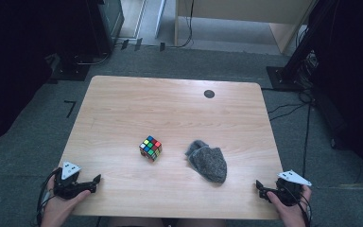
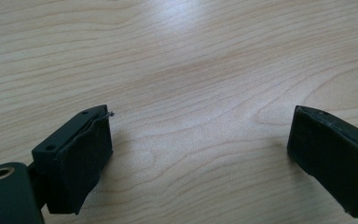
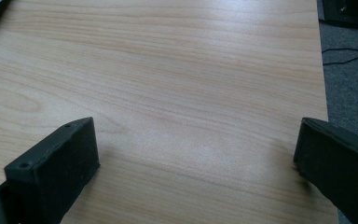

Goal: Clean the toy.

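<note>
Resting at the desk's (image 1: 123, 104) near corners, both tongs, left (image 1: 94, 180) and right (image 1: 261, 185), stand wide apart and empty. Toward the near edge lie a rigid, light cube (image 1: 150, 148), best pinched on opposite flat faces, and a limp grey cloth (image 1: 209, 162), graspable anywhere.

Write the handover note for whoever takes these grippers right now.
Left gripper: open, holding nothing, at the table's near left corner.
Right gripper: open, holding nothing, at the near right corner.
Cube: mid-table, untouched.
Grey cloth: lies crumpled to the cube's right, apart from it.
Done: nothing that shows.
Left: all handling of cube and cloth.
</note>
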